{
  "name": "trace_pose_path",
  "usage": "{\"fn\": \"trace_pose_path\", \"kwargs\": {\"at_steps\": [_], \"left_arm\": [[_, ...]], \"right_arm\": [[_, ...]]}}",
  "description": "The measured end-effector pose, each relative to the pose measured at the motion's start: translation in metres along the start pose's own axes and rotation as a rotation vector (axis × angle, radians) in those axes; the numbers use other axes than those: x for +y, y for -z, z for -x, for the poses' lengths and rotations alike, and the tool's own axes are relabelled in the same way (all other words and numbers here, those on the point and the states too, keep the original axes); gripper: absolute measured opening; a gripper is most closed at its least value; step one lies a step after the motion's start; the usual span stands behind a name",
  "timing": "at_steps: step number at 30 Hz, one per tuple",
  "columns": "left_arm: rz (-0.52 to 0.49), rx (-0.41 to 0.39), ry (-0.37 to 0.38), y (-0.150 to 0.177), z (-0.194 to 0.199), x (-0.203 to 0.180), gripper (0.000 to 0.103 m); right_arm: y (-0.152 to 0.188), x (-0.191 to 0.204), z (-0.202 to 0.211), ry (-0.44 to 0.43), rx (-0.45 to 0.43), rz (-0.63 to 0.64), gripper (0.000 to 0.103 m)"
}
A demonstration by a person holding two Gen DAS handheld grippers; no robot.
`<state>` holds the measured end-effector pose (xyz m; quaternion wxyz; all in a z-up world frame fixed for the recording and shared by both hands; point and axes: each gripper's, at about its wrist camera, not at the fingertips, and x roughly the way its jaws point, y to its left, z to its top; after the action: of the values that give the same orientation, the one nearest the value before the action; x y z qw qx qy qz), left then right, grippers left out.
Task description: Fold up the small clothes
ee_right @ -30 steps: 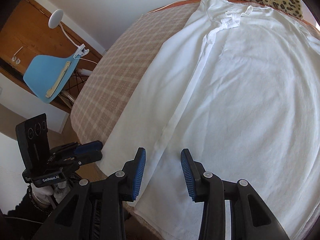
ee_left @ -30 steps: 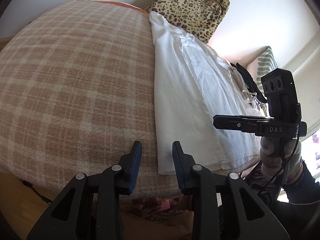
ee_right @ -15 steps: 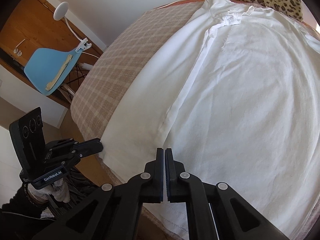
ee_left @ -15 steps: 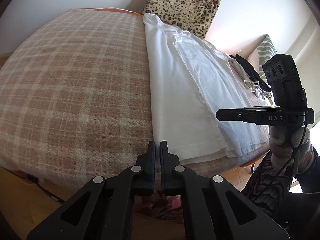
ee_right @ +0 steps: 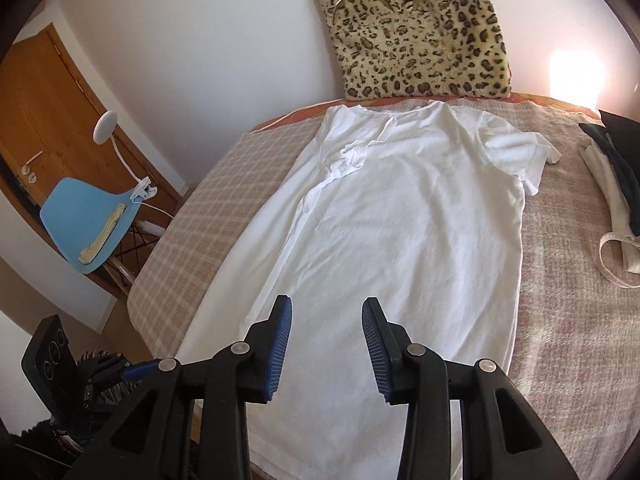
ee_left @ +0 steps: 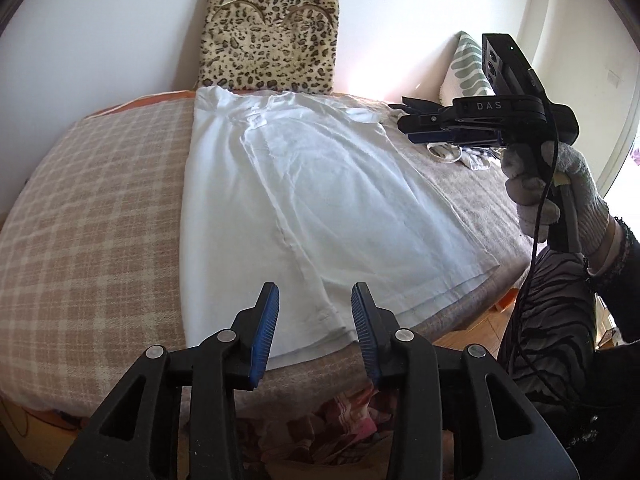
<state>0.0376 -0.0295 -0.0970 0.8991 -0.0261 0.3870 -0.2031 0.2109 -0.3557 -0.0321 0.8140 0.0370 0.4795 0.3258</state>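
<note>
A white T-shirt point(ee_left: 312, 200) lies flat on the plaid blanket point(ee_left: 100, 208), its left side folded inward, its hem at the near bed edge. It also shows in the right wrist view point(ee_right: 400, 220), with the right sleeve spread out. My left gripper point(ee_left: 315, 320) is open and empty, above the hem's left part. My right gripper point(ee_right: 326, 336) is open and empty, above the shirt's lower half. The right gripper also shows in the left wrist view point(ee_left: 452, 130), held by a gloved hand to the right of the shirt.
A leopard-print cushion point(ee_right: 416, 28) leans on the wall behind the shirt. Dark and white clothes point(ee_right: 612, 184) lie at the bed's right. A blue chair point(ee_right: 88, 224) with a clip lamp stands by a wooden door on the left. A patterned pillow point(ee_left: 466, 68) is far right.
Both grippers went from open to shut and are open again now. Both have lifted and swung to face the shirt straight on, toward the cushion.
</note>
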Motion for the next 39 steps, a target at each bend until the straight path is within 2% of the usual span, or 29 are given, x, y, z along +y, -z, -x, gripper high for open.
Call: {"fn": "trace_pose_path", "kwargs": {"at_steps": [10,16,18,20,24,32,39], "left_arm": [[-0.169,-0.005,0.145,-0.03,-0.044,-0.085,0.036],[-0.283,0.06,0.23,-0.029,-0.075,-0.137,0.036],[-0.324,0.083,0.239,-0.027,-0.083,-0.152,0.041],[-0.368,0.1,0.239,-0.024,-0.088,-0.165,0.058],[-0.434,0.134,0.218,-0.019,-0.099,-0.18,0.059],[-0.378,0.151,0.176,-0.025,-0.115,-0.175,0.059],[-0.354,0.159,0.181,-0.022,-0.119,-0.172,0.055]], "right_arm": [[-0.03,-0.078,0.039,0.091,-0.137,-0.094,0.041],[-0.054,-0.124,0.039,0.105,-0.147,-0.141,0.04],[-0.064,-0.137,0.032,0.124,-0.139,-0.139,0.041],[-0.074,-0.15,0.024,0.133,-0.126,-0.149,0.041],[-0.096,-0.184,0.006,0.121,-0.142,-0.24,0.041],[-0.128,-0.232,-0.038,0.11,-0.15,-0.353,0.041],[-0.14,-0.247,-0.071,0.179,-0.116,-0.359,0.04]]}}
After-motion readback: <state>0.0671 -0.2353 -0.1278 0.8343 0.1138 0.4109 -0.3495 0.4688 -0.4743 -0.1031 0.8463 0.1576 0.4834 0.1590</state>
